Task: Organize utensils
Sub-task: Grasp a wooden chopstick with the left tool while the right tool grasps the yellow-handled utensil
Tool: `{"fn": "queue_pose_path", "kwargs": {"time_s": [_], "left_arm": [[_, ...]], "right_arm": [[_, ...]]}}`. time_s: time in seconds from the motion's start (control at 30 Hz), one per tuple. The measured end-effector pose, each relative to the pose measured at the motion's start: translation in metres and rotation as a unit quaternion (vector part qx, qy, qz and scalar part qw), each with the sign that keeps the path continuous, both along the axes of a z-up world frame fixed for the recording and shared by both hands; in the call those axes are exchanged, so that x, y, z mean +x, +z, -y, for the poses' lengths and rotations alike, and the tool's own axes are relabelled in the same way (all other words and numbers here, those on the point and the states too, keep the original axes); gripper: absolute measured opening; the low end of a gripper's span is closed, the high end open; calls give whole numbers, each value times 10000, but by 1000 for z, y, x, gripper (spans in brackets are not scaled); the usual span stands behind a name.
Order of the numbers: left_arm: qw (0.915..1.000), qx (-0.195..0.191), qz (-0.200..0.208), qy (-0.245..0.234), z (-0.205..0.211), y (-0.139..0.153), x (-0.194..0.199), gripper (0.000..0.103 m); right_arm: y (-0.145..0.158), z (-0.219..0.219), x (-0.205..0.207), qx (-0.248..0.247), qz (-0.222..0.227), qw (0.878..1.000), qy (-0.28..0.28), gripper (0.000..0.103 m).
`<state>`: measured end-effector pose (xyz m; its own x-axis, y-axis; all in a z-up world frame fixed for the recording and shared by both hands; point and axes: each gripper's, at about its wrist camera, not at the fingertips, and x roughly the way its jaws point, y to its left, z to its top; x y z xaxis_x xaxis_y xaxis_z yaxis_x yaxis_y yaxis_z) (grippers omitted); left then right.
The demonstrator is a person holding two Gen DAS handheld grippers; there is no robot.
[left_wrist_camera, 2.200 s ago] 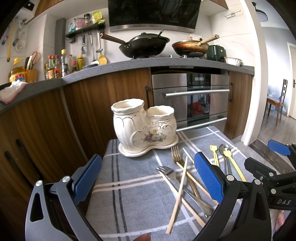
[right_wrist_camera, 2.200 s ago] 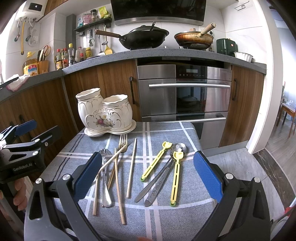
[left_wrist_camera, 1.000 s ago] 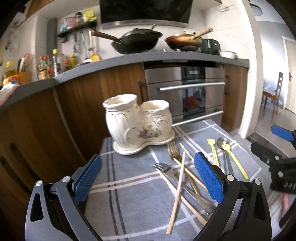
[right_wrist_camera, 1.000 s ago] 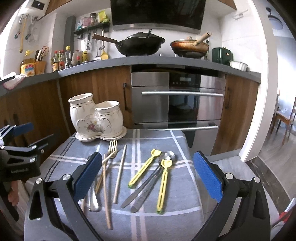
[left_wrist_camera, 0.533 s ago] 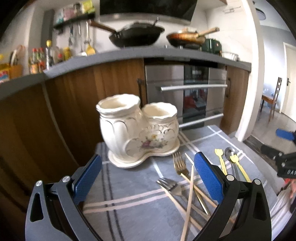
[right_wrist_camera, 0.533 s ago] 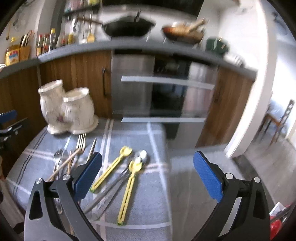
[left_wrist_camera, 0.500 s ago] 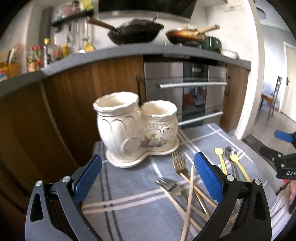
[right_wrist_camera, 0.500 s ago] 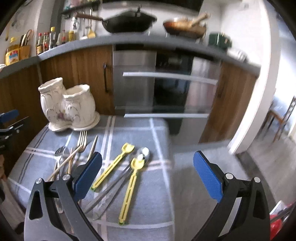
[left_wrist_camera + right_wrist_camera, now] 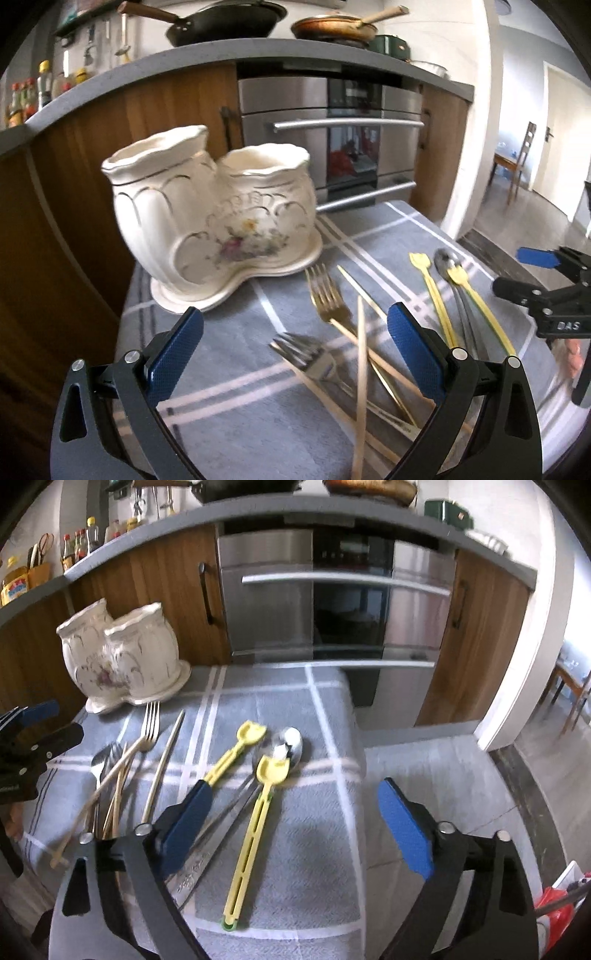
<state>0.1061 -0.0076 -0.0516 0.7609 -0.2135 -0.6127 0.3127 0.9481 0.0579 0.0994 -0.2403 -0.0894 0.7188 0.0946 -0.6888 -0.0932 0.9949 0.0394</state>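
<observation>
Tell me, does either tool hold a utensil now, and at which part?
Nothing is held. The left tool and the right tool are both open and empty above the cloth; the forks and yellow spoons lie untouched.

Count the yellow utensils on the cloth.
2. One yellow utensil lies nearer the forks; the other yellow utensil lies beside it on the right, its head over the metal spoon.

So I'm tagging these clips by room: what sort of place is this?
A home kitchen, most likely: a built-in oven under a counter with a wok, and cutlery such as a fork beside a holder.
</observation>
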Motion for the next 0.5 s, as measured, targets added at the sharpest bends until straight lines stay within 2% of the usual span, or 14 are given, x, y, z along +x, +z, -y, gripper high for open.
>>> {"fn": "queue_pose_path", "kwargs": {"time_s": [0.27, 0.3, 0.37, 0.43, 0.5], "left_arm": [[9998, 81, -106, -152, 6, -10, 2, 95], [9998, 98, -84, -166, 6, -9, 2, 93], [9996, 170, -60, -237, 9, -10, 0, 89], [9993, 207, -61, -296, 11, -11, -2, 86], [9992, 230, -85, -318, 12, -12, -2, 85]], "right_arm": [[-13, -7, 9, -23, -274, 9996, 56, 61], [-14, -8, 10, -29, -286, 9996, 74, 54], [-16, -10, 11, -81, -295, 9995, 72, 52], [-18, -10, 12, -70, -355, 9993, 81, 39], [-19, -10, 12, -9, -420, 9991, 83, 35]]}}
